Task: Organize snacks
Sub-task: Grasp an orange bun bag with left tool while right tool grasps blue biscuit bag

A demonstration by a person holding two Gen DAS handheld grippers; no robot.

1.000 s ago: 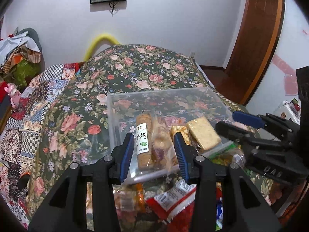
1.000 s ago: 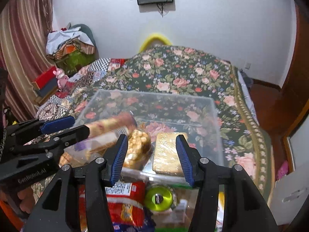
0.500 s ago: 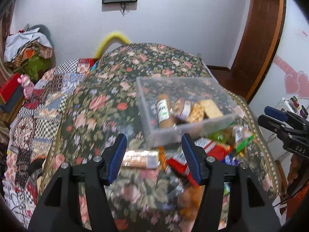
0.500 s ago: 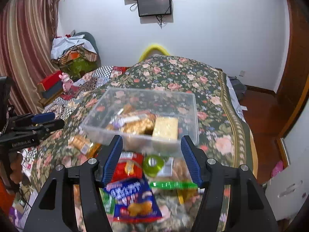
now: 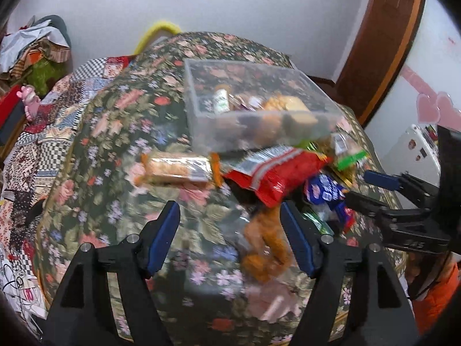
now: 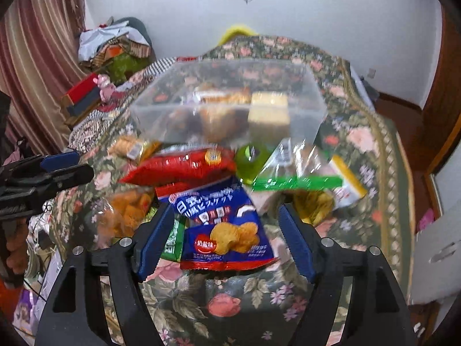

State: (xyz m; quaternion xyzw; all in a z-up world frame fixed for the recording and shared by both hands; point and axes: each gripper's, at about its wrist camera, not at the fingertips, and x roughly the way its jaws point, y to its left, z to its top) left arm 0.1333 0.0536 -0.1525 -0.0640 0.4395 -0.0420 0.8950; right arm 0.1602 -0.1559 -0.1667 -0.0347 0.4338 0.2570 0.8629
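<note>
Your right gripper (image 6: 222, 236) was spread wide with nothing between its blue pads, and the blue crinkled foil bag of biscuits (image 6: 224, 227) lay directly in front of it, flat on the floral bedspread (image 6: 259, 302). The bag's long axis ran away from you, roughly along the gripper's own line, so its two long edges faced the pads; judged from that, the right gripper was the nearer one for this bag and needed only to go forward and down.

Your left gripper (image 5: 230, 236) was likewise held apart and empty. A clear bag of orange fried snacks (image 5: 265, 245) lay just inside its right finger, tilted up towards the red foil snack bag (image 5: 276, 173).

The clear rectangular plastic bin (image 6: 230, 92) sat further up the bed, beyond the loose pile, already holding several wrapped biscuits and a yellow cake block (image 6: 269, 109). A long wrapped biscuit bar (image 5: 175, 170) lay crosswise just left of the bin's near wall in the left view.

Both views were smeared by motion, so labels other than the blue bag's were unreadable. The green round object (image 6: 250, 158) behind the red bag was partly covered and I could not tell what it was. The green-edged clear bag (image 6: 296, 173) overlapped other packets, and how many lay beneath was hidden.
</note>
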